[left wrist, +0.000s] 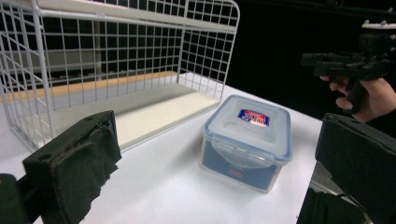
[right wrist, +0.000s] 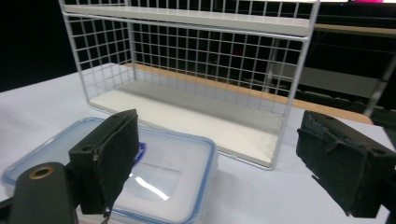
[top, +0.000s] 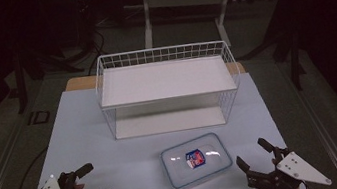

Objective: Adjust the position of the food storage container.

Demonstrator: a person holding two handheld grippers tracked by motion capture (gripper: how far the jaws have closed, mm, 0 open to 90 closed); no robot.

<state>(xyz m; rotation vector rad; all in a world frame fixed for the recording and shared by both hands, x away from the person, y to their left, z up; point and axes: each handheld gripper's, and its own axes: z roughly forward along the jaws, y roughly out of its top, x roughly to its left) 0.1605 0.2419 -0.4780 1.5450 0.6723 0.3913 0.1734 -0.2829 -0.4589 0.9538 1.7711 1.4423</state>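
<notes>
A clear plastic food box (top: 196, 160) with a blue-rimmed clip lid and a red and blue label lies flat on the white table, near the front edge. My left gripper (top: 94, 183) stands open at the front left, well apart from the box (left wrist: 246, 140). At the front right my right gripper (top: 252, 155) is open too, close beside the box (right wrist: 154, 182), which lies low between and ahead of its jaws. Nothing is held in either. A hand with the right gripper (left wrist: 343, 63) shows at the far right of the left gripper view.
A white two-level wire shelf rack (top: 168, 92) stands behind the box at mid table, its front side open; both shelves are bare (right wrist: 196, 116). Dark floor and a stand's legs (top: 185, 16) lie beyond the table.
</notes>
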